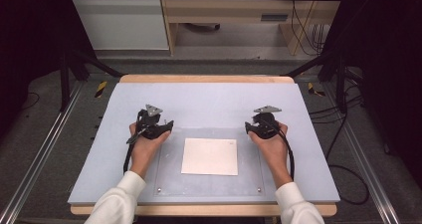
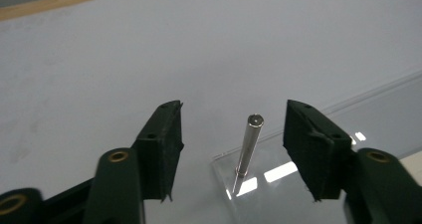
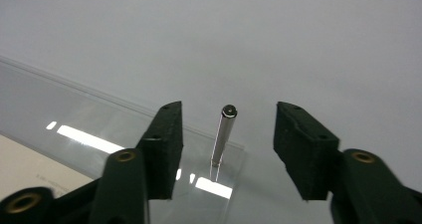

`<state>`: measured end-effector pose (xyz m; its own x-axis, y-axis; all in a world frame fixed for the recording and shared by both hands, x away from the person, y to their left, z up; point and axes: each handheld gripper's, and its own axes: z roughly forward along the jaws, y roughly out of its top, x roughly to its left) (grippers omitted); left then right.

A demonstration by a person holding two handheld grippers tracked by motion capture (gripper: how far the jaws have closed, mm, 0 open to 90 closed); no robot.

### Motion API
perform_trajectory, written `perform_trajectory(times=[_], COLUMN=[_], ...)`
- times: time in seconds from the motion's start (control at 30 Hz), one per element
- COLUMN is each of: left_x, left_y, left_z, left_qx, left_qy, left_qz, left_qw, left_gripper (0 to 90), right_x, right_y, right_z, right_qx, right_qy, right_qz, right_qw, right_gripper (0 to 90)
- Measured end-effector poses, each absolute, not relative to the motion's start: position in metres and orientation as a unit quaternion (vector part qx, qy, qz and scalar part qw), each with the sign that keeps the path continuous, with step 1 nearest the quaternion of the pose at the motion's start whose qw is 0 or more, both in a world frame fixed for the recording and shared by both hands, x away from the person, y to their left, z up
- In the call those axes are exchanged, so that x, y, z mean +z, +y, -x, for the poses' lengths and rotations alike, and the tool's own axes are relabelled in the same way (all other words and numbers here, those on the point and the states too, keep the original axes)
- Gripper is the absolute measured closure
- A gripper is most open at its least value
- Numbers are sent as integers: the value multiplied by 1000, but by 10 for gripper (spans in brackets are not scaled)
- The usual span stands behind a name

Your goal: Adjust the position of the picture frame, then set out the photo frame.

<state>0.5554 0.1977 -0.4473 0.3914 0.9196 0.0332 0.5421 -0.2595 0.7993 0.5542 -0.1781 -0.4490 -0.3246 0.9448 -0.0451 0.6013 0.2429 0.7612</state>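
Each spread gripper, left gripper and right gripper, straddles an upright metal pin at a corner of the clear plate. Probably best to close both evenly, keeping each pin centred between the jaws.

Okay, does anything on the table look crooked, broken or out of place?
Nothing stands out. The white sheet lies flat and square under the clear plate, and both metal posts stand upright between open jaws.

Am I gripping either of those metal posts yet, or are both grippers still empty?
Nothing is held. The left gripper is open around the left post, jaws clear of it; the right gripper stands open around the right post.
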Motion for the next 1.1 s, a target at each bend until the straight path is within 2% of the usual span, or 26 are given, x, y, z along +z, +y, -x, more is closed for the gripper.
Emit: perform_trajectory(times=[0.03,0.07,0.23,0.3,0.37,0.53,0.73,0.77,0.8,1.1], left_x=[-447,-446,-441,-440,-440,-445,-448,-448,-448,-449], left_y=[198,196,192,190,189,189,189,189,190,192], left_z=[-554,-551,-545,-543,-543,-543,-540,-540,-539,-537], left_qx=[259,267,282,285,286,281,287,287,291,300], left_qy=[488,491,490,485,475,477,484,484,483,478], left_qz=[-747,-740,-723,-722,-725,-728,-724,-724,-723,-722], left_qw=[369,374,397,403,409,404,399,399,398,401], left_gripper=[352,259,105,68,67,99,275,314,335,445], right_x=[-449,-449,-447,-446,-444,-445,-450,-450,-450,-454], right_y=[-178,-178,-176,-176,-177,-178,-179,-179,-179,-182], right_z=[-552,-549,-543,-542,-541,-539,-538,-538,-536,-536], right_qx=[337,347,363,374,374,368,361,361,360,362], right_qy=[741,738,727,724,722,728,727,727,727,733], right_qz=[-516,-508,-492,-487,-480,-473,-475,-475,-471,-469], right_qw=[267,276,311,315,328,334,339,339,345,334], right_gripper=[401,341,197,172,184,334,499,499,555,685])
